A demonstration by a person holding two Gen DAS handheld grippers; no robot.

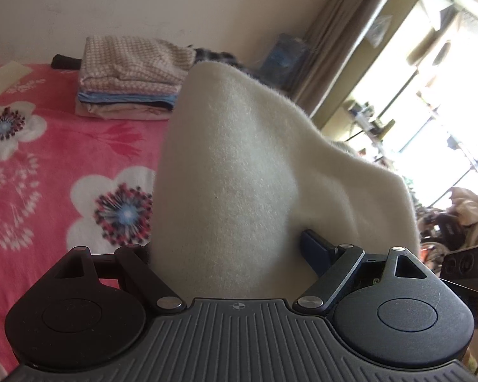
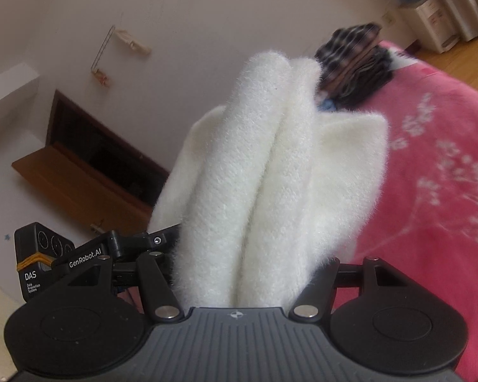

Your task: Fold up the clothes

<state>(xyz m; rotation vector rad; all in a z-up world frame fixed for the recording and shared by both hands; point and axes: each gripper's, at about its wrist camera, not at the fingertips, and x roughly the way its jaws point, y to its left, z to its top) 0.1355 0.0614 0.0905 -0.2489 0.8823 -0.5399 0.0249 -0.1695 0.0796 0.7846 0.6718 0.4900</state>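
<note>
**A:** What do you have on the left side?

**B:** My left gripper [image 1: 235, 254] is clamped on a thick fold of the white fleece garment [image 1: 245, 165]. The cloth fills the gap between the jaws and rises in front of the lens, off the pink floral bedspread [image 1: 47, 172]. One blue finger [image 1: 315, 250] shows at the right edge of the cloth; the other is buried.

**A:** And the right?

**B:** My right gripper [image 2: 239, 273] also grips the white fleece garment [image 2: 271, 172], here bunched into two rolled ridges standing up between the jaws. I can't see the fingertips, they are hidden in the pile, but the cloth is pinched tight on both sides.

**A:** Anything else on the bed?

**B:** In the left view, a stack of folded clothes [image 1: 127, 79] sits at the far side by the wall, well apart from the fleece. In the right view, a dark checked pile [image 2: 353, 63] lies at the far end of the bedspread [image 2: 430, 165], blurred, probably more clothes.
</note>
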